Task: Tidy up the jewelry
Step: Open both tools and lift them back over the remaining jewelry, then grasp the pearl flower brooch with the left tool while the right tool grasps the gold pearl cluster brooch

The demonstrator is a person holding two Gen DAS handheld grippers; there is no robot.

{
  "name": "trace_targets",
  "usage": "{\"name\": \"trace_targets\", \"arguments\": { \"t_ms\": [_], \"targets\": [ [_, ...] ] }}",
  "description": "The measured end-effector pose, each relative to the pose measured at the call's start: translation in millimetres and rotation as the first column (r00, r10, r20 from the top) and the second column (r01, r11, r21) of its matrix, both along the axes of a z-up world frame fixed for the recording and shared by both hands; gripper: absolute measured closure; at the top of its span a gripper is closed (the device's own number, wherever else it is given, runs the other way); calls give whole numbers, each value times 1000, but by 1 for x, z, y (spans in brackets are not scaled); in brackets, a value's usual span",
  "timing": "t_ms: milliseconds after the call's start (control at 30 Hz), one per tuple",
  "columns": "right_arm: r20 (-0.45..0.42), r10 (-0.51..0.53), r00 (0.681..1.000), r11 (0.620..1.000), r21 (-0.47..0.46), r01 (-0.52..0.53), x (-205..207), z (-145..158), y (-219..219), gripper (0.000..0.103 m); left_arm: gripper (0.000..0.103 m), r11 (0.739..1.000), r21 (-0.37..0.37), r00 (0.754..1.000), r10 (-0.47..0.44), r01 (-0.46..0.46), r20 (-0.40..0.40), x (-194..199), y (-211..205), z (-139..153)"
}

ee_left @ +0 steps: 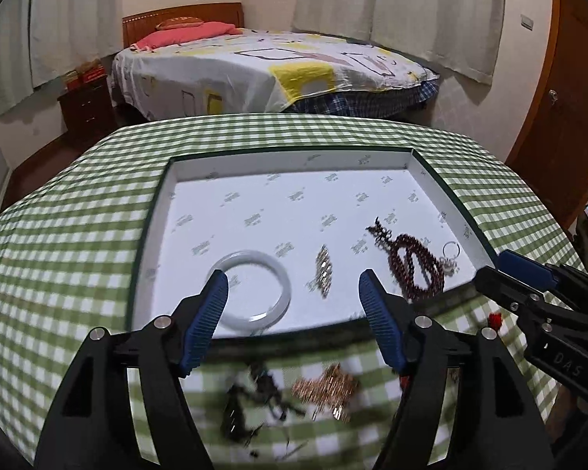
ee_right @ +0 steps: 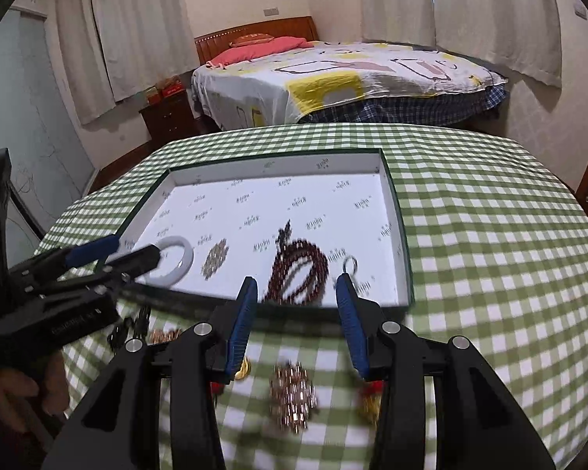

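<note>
A shallow white box (ee_left: 286,164) (ee_right: 396,211) lies on the green checked table. Inside it are a white bangle (ee_left: 251,290) (ee_right: 178,260), a small gold chain pile (ee_left: 323,270) (ee_right: 215,257), a dark red bead string (ee_left: 415,266) (ee_right: 298,270) and a silver ring (ee_left: 450,252) (ee_right: 349,264). My left gripper (ee_left: 294,286) hangs open over the box's near edge, nothing between its fingers. My right gripper (ee_right: 296,293) is open too, empty, above the near rim. On the cloth in front lie a gold bracelet heap (ee_left: 327,389) (ee_right: 292,395), dark jewelry (ee_left: 254,395) and red and gold pieces (ee_right: 368,395).
The right gripper's body (ee_left: 548,313) shows at the left view's right edge; the left gripper (ee_right: 78,286) and a hand (ee_right: 23,391) show at the right view's left edge. A bed (ee_left: 274,66) and a nightstand (ee_left: 86,105) stand behind the table.
</note>
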State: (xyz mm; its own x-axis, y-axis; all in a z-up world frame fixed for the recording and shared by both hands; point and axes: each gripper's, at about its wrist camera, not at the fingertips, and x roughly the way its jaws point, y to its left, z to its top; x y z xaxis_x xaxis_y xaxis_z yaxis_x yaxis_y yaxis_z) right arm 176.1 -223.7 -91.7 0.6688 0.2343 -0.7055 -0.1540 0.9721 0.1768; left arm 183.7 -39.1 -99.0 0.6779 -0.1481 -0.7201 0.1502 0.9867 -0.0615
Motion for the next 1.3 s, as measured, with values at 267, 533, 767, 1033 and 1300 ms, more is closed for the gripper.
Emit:
{"name": "trace_targets", "arguments": {
  "t_ms": [267, 533, 767, 1033, 1300],
  "targets": [
    [-50, 15, 999, 1000, -9, -15, -34, -14, 2, 61, 35, 999, 0, 998, 37, -37, -41, -37, 21, -6],
    [-104, 26, 994, 1000, -5, -27, -47, -34, 5, 61, 35, 997, 31, 994, 75, -73, -74, -67, 36, -21],
    [-124, 13, 992, 1000, -26, -16, -32, -48, 7, 61, 35, 994, 44, 990, 106, -102, -88, -72, 47, -26],
    [-126, 15, 992, 998, -56, -22, -23, -54, 13, 61, 35, 992, 52, 988, 120, -115, -101, -73, 53, -31],
    [-107, 40, 993, 994, -95, -50, -29, -54, 21, 72, 35, 990, 56, 982, 138, -132, -126, -76, 60, -39]
  ]
}}
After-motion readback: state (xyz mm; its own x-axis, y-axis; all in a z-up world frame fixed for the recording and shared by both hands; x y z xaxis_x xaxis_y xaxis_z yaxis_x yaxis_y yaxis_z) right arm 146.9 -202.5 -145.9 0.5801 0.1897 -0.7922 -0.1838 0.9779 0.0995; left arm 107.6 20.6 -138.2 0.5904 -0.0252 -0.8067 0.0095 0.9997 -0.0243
